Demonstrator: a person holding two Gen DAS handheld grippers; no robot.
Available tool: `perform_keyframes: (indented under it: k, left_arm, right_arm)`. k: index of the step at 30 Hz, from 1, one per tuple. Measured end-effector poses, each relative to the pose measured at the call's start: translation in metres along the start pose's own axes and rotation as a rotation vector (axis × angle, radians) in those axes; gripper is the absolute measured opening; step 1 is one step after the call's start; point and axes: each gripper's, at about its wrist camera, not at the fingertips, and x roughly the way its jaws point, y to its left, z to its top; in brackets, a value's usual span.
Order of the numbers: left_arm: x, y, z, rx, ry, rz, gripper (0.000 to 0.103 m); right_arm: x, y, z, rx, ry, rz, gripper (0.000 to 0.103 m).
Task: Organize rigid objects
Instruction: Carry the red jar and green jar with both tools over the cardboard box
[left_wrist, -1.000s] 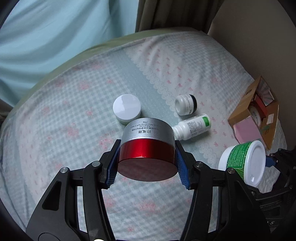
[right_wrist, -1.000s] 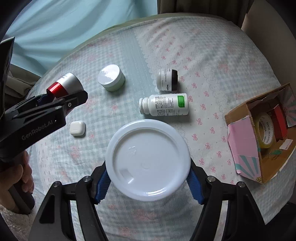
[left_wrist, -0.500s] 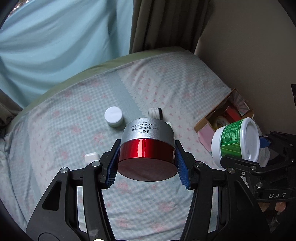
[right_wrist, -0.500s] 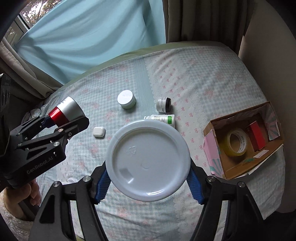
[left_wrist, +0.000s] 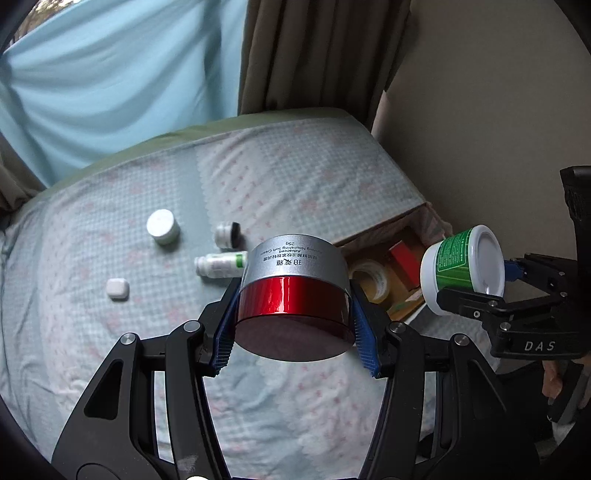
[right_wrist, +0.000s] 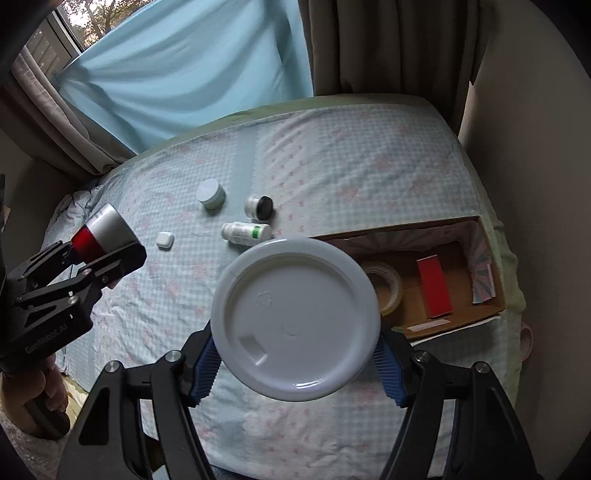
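Gripping red-silver jar (left_wrist: 293, 291) in left tongs (left_wrist: 295, 332) | right tongs (right_wrist: 295, 363) clamp white-lidded tub (right_wrist: 295, 317)

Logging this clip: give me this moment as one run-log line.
left gripper: shut on red-and-silver jar | right gripper: shut on green-label tub | both aloft | cardboard box: open

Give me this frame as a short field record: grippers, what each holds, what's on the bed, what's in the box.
left gripper: shut on red and silver jar, held above the bed
right gripper: shut on green-labelled white tub, lid toward its camera
bed: white-lidded jar, black-capped jar on its side, white bottle on its side, small white case
cardboard box: at the bed's right edge, open
box contents: tape roll, red box
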Motion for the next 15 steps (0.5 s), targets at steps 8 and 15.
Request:
perform_keyframes:
  k: [8, 15]
  left_arm:
    - [0.059, -0.071, 0.001, -0.035, 0.060, -0.043, 0.051]
    - [0.132, -0.114, 0.009, -0.004, 0.137, -0.064, 0.051]
  right_arm:
    - [0.016, -0.113, 0.007, 0.047, 0.041, -0.055, 0.067]
    - [0.056, -0.184, 0.014, 0.098, 0.087, -0.070, 0.067]
